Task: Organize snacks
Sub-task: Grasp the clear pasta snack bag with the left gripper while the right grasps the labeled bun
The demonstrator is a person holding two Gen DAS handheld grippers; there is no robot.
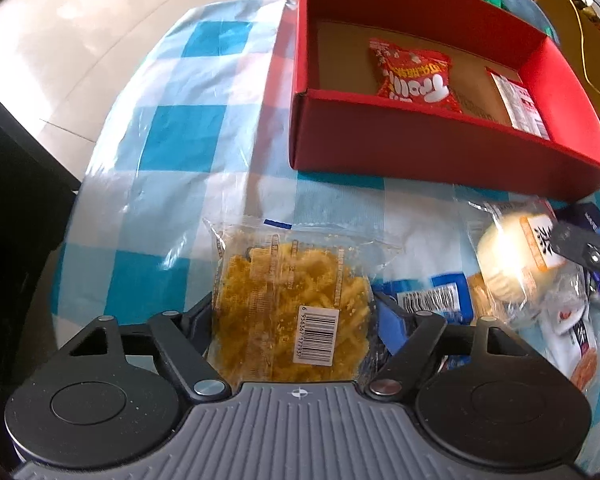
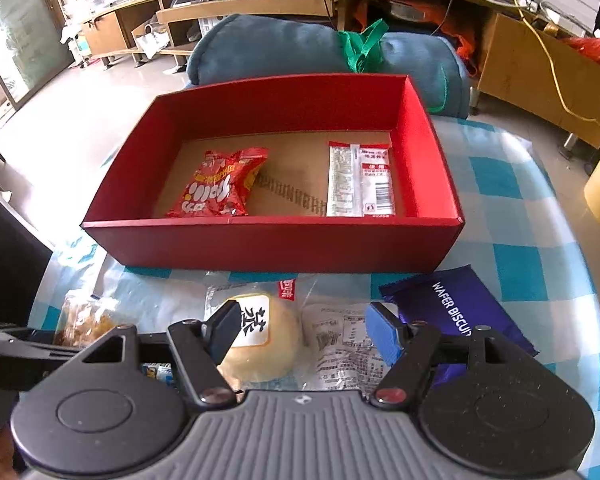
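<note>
Tongs at work: the left gripper [image 1: 292,312] clamped a clear packet of yellow crunchy snack [image 1: 290,304], while the right gripper [image 2: 304,332], jaws apart, straddled a round cream-coloured wrapped bun [image 2: 260,344]; the red cardboard box [image 2: 272,244] lay ahead.

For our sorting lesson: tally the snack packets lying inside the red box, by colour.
Red packet: 1
White packet: 1
Total in the red box: 2

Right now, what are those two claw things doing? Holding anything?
Left gripper: shut on the clear packet of yellow fried noodle snack.
Right gripper: open, straddling the wrapped round bun, not clamping it.
</note>
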